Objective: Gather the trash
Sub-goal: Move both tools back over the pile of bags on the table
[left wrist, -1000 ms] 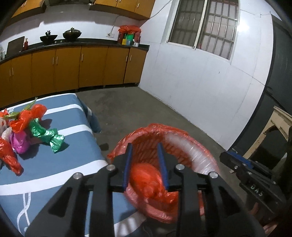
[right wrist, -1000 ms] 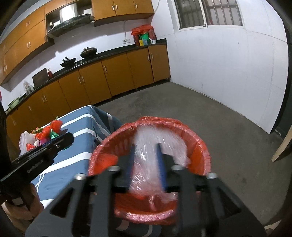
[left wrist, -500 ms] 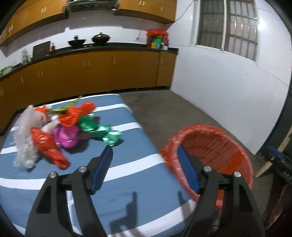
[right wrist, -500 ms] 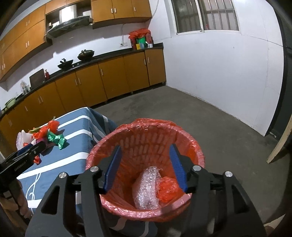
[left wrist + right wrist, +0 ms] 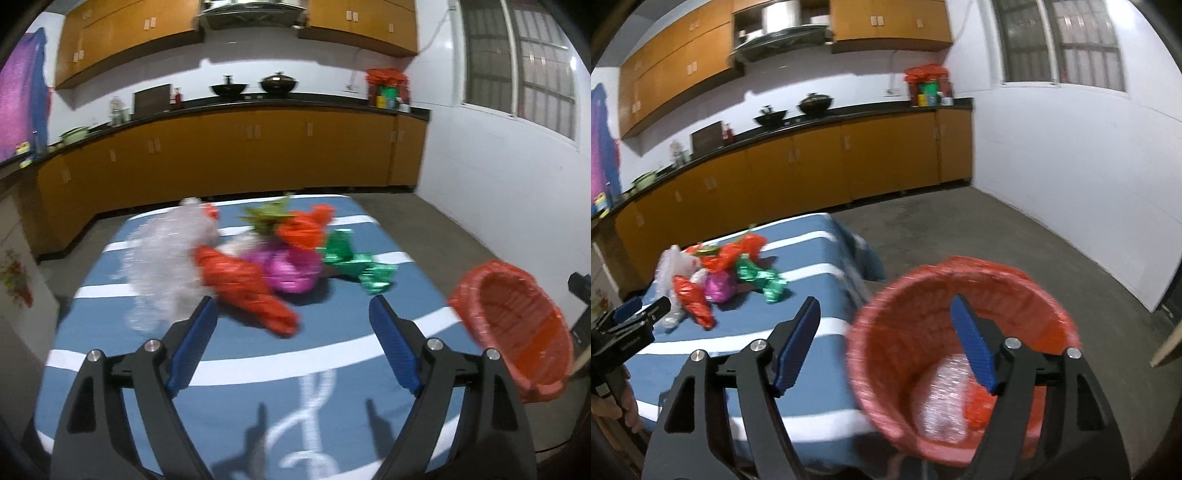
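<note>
While both tongs [image 5: 291,314] [image 5: 884,308] have just been opening (nothing between them), trash [image 5: 240,273] lies on the table [image 5: 240,406].

One basket [image 5: 960,295], two woks [image 5: 229,88].

Black fingers [image 5: 207,321], blue ribbed pads, silver screws

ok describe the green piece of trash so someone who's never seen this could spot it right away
Start at the blue table with white stripes, where a heap of crumpled wrappers lies toward the far end. The green foil wrapper sits at the edge of the heap nearest the red-lined bin. It is the only shiny green piece, next to a pink foil wrapper and orange plastic bags.
</note>
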Motion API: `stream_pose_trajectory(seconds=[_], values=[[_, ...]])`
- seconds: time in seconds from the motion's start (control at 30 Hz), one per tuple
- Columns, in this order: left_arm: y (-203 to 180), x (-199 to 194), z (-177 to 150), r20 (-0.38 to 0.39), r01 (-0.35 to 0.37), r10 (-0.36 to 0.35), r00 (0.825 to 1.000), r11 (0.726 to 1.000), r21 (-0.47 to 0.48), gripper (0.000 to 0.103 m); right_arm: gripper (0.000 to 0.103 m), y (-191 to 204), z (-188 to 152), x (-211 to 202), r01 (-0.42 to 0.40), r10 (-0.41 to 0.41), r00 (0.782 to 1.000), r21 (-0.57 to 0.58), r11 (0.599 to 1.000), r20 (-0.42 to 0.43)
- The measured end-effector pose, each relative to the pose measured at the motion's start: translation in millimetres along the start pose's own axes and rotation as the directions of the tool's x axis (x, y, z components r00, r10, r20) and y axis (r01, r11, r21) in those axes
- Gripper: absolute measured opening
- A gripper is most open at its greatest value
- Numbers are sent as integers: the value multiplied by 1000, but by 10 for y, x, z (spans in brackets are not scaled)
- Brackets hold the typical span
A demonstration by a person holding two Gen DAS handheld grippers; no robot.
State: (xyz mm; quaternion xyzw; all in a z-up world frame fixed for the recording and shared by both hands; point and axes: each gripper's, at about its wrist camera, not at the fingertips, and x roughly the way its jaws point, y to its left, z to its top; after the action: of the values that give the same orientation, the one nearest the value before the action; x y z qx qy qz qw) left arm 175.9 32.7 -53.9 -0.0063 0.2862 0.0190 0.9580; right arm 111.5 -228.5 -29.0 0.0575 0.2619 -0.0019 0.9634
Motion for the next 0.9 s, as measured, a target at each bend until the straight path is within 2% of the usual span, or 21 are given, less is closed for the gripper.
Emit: stream_pose_trajectory(seconds=[0.17, 0.3, 0.53, 0.7, 0.9], values=[[559, 2, -16, -4, -89, 89, 996, 993, -72, 83, 75, 565, 96, 234, -110, 110, 994, -55, 992, -6], [941, 6, -27, 0, -151, 153, 988, 980, -127, 83, 75, 1106, 110, 427, -197, 197, 980, -133, 971, -8], [1479, -33, -28, 28, -232, 240, 970, 957, -172, 85, 75, 1978, 68, 900, -344, 331, 939, -209, 915, -94], [1811, -28, -25, 29, -267, 278, 960, 941, -208, 86, 72, 2457, -53, 1232, -386, 352, 921, -261, 885, -168], [2043, 13, -37, 23, -278, 290, 957, 933, -227, 86, 71, 2693, -147, 1457, -396, 341, 914, -297, 869, -220]])
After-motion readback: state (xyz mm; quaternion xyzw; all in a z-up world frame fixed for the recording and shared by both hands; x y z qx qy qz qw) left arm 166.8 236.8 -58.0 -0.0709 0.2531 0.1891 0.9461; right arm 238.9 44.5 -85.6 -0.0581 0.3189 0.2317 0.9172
